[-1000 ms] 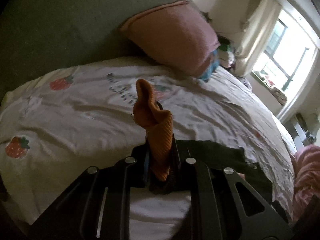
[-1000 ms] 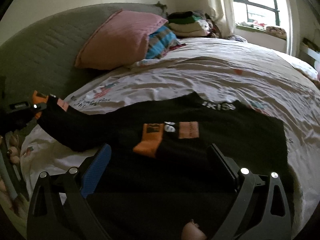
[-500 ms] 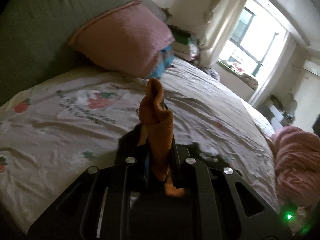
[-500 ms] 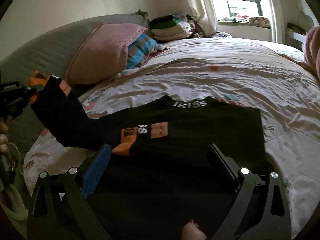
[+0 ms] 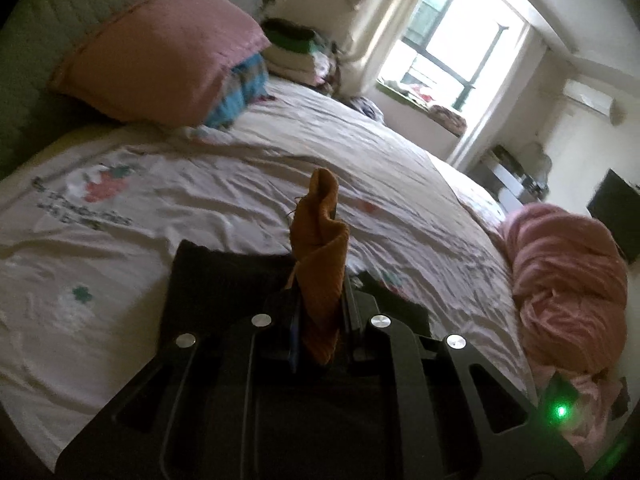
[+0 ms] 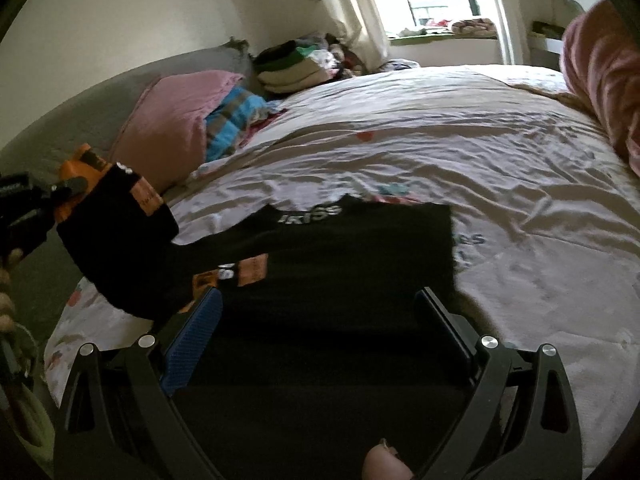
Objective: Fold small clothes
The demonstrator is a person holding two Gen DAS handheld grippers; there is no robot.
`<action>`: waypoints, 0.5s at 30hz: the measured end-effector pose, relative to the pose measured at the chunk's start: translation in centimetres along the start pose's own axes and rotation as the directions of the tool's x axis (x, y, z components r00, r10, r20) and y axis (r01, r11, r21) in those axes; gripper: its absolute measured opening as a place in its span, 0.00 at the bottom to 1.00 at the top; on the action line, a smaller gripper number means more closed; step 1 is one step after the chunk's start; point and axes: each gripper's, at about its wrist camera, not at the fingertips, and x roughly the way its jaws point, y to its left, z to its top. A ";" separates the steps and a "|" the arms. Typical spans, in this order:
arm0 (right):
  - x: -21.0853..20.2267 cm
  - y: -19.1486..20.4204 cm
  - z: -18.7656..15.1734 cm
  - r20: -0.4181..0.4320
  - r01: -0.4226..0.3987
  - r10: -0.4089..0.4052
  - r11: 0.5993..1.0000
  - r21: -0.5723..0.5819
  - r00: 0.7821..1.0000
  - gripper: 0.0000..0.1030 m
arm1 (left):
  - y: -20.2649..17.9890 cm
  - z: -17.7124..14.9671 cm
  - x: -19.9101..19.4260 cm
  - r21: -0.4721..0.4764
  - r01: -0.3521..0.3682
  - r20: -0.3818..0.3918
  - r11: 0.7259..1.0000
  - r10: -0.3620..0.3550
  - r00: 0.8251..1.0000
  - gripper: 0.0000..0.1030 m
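Since a second ago the left gripper (image 5: 320, 312), pinching the black top's (image 6: 340, 264) orange ribbed cuff (image 5: 320, 264), has swung its sleeve over the bed (image 6: 500, 168); the spread right gripper (image 6: 320, 332) pins nothing, so the body may drag.

Daylight is admitted only through the window (image 5: 448, 60), far ahead of the gripper, and its panes are blown out to white. The bed (image 5: 248, 168) ahead is softly lit, while the black garment (image 6: 352, 264) nearest the gripper is lost in deep shadow. Both views are slightly smeared by motion blur. Straight lines are bent at the edges, and the corners are vignetted black.
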 end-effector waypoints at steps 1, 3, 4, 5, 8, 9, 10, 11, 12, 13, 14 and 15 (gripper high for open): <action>-0.1 -0.5 -0.1 0.000 0.008 -0.008 1.000 0.009 1.000 0.93 | -0.5 -0.4 0.6 0.007 0.008 -0.013 1.000 -0.008 1.000 0.08; -0.2 -1.6 -0.2 -0.002 0.024 -0.024 0.999 0.029 1.000 0.93 | -1.2 -1.2 1.7 0.024 0.020 -0.042 1.000 -0.019 0.999 0.08; -0.2 -2.0 -0.3 -0.003 0.030 -0.030 0.999 0.036 1.000 0.93 | -1.7 -1.5 2.1 0.030 0.023 -0.051 0.999 -0.021 0.998 0.08; -0.3 -2.4 -0.3 -0.003 0.037 -0.037 0.998 0.045 0.999 0.93 | -1.9 -1.9 2.7 0.036 0.029 -0.068 0.999 -0.026 0.997 0.08; -0.5 -3.3 -0.4 -0.002 0.053 -0.053 0.997 0.057 0.999 0.93 | -2.4 -3.1 4.3 0.048 0.044 -0.114 0.998 -0.038 0.993 0.08; -0.5 -3.6 -0.4 -0.001 0.059 -0.059 0.996 0.061 0.998 0.93 | -2.5 -3.5 4.7 0.051 0.047 -0.129 0.998 -0.040 0.991 0.08; -0.6 -3.8 -0.4 0.000 0.062 -0.062 0.996 0.065 0.998 0.93 | -2.6 -4.0 5.3 0.055 0.050 -0.147 0.997 -0.041 0.988 0.08; -0.6 -4.1 -0.5 -0.001 0.067 -0.068 0.995 0.069 0.998 0.93 | -2.7 -4.4 5.8 0.058 0.053 -0.162 0.997 -0.043 0.986 0.08; -0.7 -4.4 -0.5 -0.002 0.074 -0.074 0.995 0.072 0.997 0.93 | -2.7 -4.7 6.2 0.063 0.059 -0.178 0.996 -0.047 0.983 0.08; -0.7 -4.6 -0.5 -0.004 0.080 -0.080 0.994 0.076 0.997 0.93 | -2.9 -5.3 6.7 0.069 0.064 -0.196 0.996 -0.049 0.979 0.08; -0.7 -4.9 -0.5 -0.007 0.088 -0.087 0.993 0.081 0.996 0.93 | -3.0 -5.7 7.1 0.075 0.067 -0.211 0.995 -0.049 0.976 0.08; -0.7 -5.1 -0.6 -0.011 0.094 -0.094 0.992 0.085 0.996 0.93 | -3.1 -6.0 7.5 0.083 0.068 -0.224 0.994 -0.048 0.973 0.08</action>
